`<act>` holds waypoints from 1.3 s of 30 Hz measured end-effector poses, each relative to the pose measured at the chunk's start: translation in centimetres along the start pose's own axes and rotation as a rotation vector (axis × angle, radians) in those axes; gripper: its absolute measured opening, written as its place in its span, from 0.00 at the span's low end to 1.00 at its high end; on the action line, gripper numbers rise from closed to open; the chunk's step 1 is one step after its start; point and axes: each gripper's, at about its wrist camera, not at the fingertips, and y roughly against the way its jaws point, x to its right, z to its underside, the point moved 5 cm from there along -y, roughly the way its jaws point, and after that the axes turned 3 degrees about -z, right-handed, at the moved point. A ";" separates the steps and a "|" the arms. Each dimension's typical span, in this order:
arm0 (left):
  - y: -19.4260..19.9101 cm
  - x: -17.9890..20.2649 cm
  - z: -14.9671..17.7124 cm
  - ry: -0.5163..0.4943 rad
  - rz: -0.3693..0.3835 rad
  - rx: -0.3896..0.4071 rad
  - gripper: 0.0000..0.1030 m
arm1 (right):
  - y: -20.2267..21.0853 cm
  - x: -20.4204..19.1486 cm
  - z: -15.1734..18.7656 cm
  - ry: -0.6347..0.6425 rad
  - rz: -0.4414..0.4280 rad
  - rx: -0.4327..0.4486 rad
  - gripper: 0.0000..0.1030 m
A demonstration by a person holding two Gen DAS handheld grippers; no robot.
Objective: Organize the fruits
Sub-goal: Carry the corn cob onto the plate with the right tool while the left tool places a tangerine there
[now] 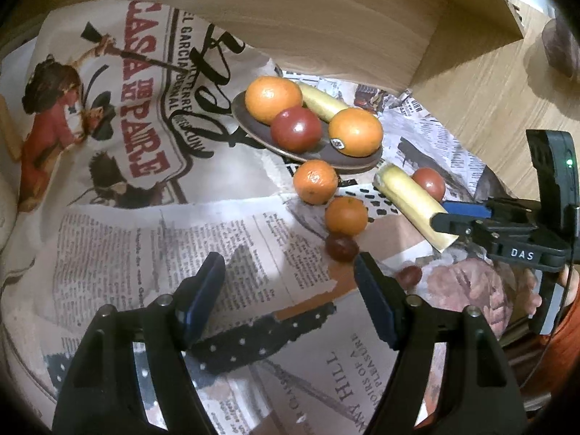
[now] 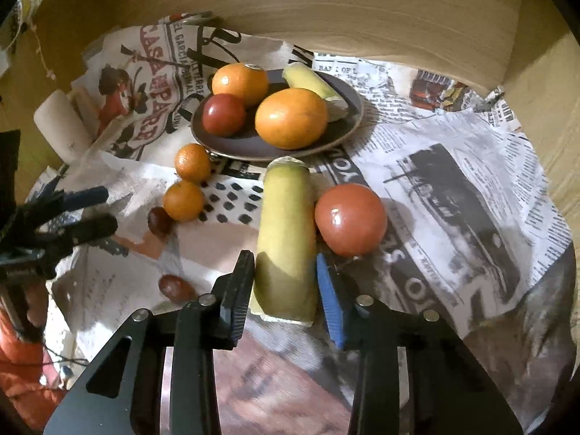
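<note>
Hovering over newspaper-covered table (image 1: 181, 224), left gripper (image 1: 290, 272) spread, empty; dark round plate (image 1: 253, 134) with oranges near back edge. Right wrist view: right gripper (image 2: 284, 275) pinching pale yellow cut banana piece (image 2: 286, 232), red tomato (image 2: 349, 219) touching its side.

I take this for a home, set up informally on a wood-grain bench (image 1: 500, 108) with light wooden panels rising behind it. Printed newspaper sheets (image 1: 145, 217) are spread over it as a cover, and a dark plate (image 2: 232, 145) of oranges, a tomato and a banana piece stands on them. A white candle-like cylinder (image 2: 61, 127) lies at the edge.
</note>
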 end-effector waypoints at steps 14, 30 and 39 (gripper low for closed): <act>-2.9 1.0 -3.2 -0.030 -0.030 -0.030 0.71 | -4.3 0.2 -2.3 0.010 -0.032 -0.005 0.34; -8.3 2.7 -6.0 -0.045 -0.024 -0.121 0.45 | -0.9 0.0 -3.8 0.068 -0.056 0.103 0.34; -7.5 2.7 -6.2 -0.038 -0.002 -0.107 0.37 | 0.2 1.6 -8.1 0.078 -0.015 0.173 0.34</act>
